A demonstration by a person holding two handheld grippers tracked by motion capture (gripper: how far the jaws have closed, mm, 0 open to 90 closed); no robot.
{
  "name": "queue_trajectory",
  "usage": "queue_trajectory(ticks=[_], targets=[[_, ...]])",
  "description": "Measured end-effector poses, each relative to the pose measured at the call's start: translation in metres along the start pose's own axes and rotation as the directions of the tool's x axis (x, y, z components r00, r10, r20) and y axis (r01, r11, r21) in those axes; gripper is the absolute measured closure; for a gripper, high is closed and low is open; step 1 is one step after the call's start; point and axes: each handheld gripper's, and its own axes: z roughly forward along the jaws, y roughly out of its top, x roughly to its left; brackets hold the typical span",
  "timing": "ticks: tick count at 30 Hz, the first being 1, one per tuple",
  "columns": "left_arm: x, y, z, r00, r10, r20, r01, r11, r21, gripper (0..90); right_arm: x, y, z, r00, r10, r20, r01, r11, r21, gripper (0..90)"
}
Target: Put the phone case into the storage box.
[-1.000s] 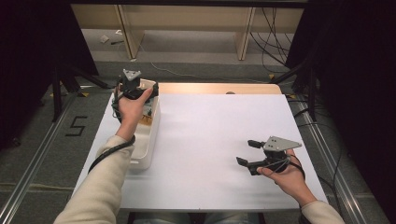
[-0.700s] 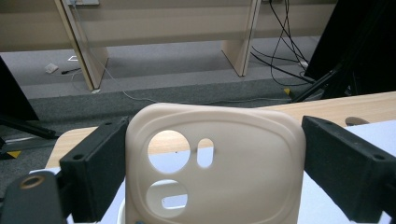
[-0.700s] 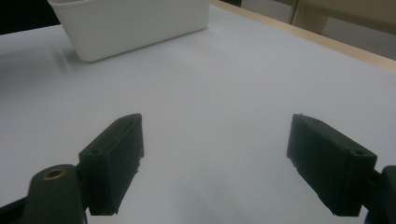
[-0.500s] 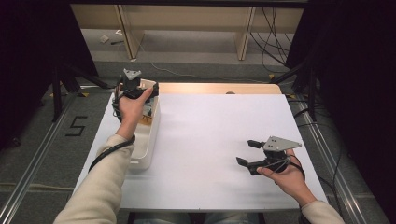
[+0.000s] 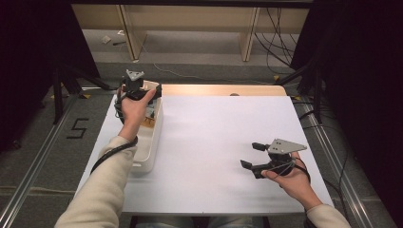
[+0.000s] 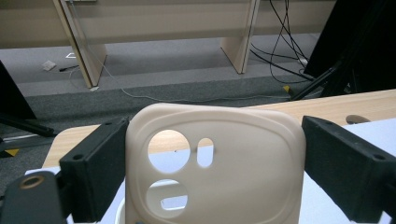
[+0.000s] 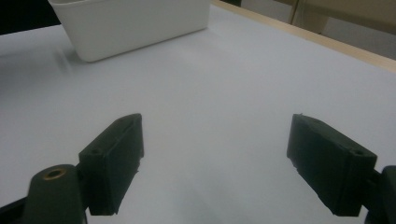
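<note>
A cream phone case (image 6: 233, 177) with camera cut-outs stands upright between the jaws of my left gripper (image 6: 212, 154), which is shut on its two sides. In the high view that gripper (image 5: 142, 91) hovers over the far end of a white bin (image 5: 153, 142) at the table's left edge, and the case (image 5: 151, 86) shows as a pale sliver beside the hand. My right gripper (image 5: 250, 155) rests low over the white table surface (image 5: 214, 137) at the front right, pointing left. Its jaws (image 7: 215, 154) stand wide open with nothing between them.
The long white bin (image 7: 130, 23) holds several small items under my left hand, too hidden to name. A bare wooden strip (image 5: 223, 90) runs along the table's far edge. Beyond it are floor cables and wooden furniture legs. Dark stands flank the table on both sides.
</note>
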Motion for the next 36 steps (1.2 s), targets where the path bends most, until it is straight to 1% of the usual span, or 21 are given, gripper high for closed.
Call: queue_trajectory(ticks=[36], targets=[[0.003,0.001,0.011,0.9999,-0.007,0.012,0.007,0.9995,0.032,10.7,0.000,0.000,0.000,1.0000,-0.002,-0.002,0.002,1.000,0.002,19.7]])
